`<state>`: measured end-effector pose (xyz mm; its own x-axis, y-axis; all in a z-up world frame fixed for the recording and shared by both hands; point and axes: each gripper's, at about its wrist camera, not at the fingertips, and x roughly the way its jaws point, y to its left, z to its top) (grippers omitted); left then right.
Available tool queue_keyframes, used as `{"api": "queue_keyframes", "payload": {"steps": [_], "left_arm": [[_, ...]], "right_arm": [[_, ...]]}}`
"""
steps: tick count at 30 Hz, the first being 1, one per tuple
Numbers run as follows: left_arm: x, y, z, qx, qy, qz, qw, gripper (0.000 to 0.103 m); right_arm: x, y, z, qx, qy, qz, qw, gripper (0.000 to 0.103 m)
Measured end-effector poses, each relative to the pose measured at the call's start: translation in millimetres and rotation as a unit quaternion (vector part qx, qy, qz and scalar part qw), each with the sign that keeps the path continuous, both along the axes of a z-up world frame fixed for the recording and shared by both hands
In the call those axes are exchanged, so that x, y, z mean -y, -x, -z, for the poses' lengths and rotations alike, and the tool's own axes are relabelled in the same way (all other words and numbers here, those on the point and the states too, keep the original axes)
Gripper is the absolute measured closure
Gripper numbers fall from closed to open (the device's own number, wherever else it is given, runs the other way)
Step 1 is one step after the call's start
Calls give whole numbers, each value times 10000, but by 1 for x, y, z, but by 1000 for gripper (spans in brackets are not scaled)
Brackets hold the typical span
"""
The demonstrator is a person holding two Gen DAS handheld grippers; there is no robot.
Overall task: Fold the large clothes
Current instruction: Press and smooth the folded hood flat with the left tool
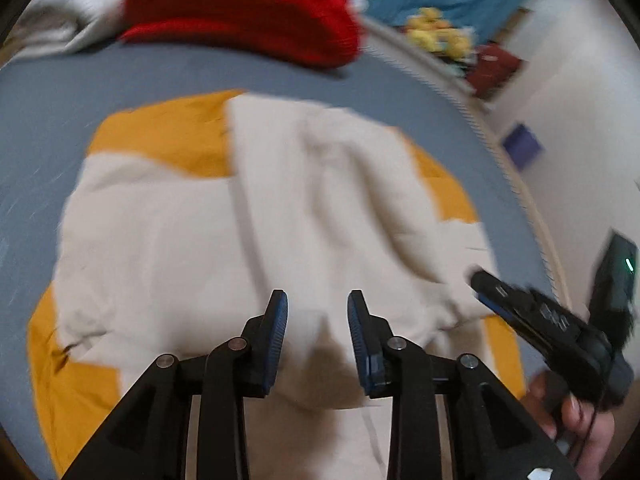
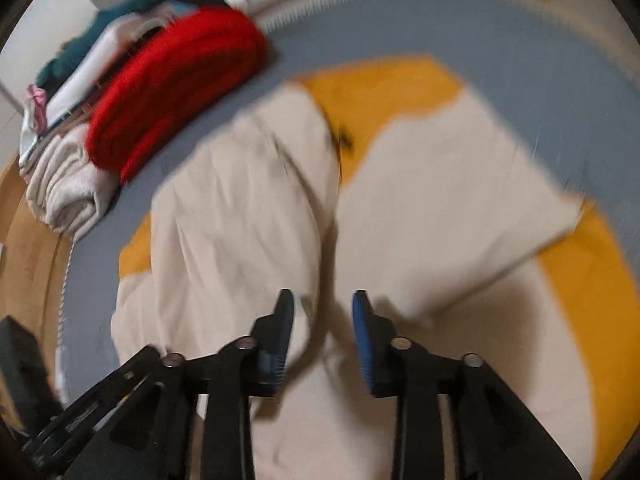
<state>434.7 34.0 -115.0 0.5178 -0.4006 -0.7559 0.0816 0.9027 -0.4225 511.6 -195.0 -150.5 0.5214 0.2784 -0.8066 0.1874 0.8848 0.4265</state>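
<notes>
Grey mattress under our cream-and-mustard garment.
Left gripper and right gripper both gape, empty; red folded cloth near its far edge.

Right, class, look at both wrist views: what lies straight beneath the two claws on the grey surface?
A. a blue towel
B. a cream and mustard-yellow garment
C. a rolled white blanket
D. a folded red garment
B: the cream and mustard-yellow garment is spread under both open claws, left claw and right claw, while the red garment sits farther back on the grey surface.
</notes>
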Motion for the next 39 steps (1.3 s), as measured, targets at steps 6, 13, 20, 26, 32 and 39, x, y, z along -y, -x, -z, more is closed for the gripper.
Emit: {"api": "queue_keyframes", "payload": {"steps": [6,13,20,26,32,39], "left_arm": [[38,-4,74,-1232,-296,640,9899,77],[20,-10,73,-1394,88,572,9885,75],[8,-7,69,-1304,249,551,9896,75],[14,-4,63,-1395,115,553,9886,75],[3,-12,28,-719,-111,357,9967,75],[-13,-21,30,-802,-25,-39,9968,77]], "right_arm": [[-3,-17,-10,369,-793,-362,9955,68],[-4,-37,39,-254,-814,-410,9955,68],[16,-37,46,-143,-894,-109,9958,101],[35,-37,74,-865,-1156,529,9881,95],[8,-26,-6,433,732,471,9953,65],[-16,-27,-3,358,1395,39,9896,64]]}}
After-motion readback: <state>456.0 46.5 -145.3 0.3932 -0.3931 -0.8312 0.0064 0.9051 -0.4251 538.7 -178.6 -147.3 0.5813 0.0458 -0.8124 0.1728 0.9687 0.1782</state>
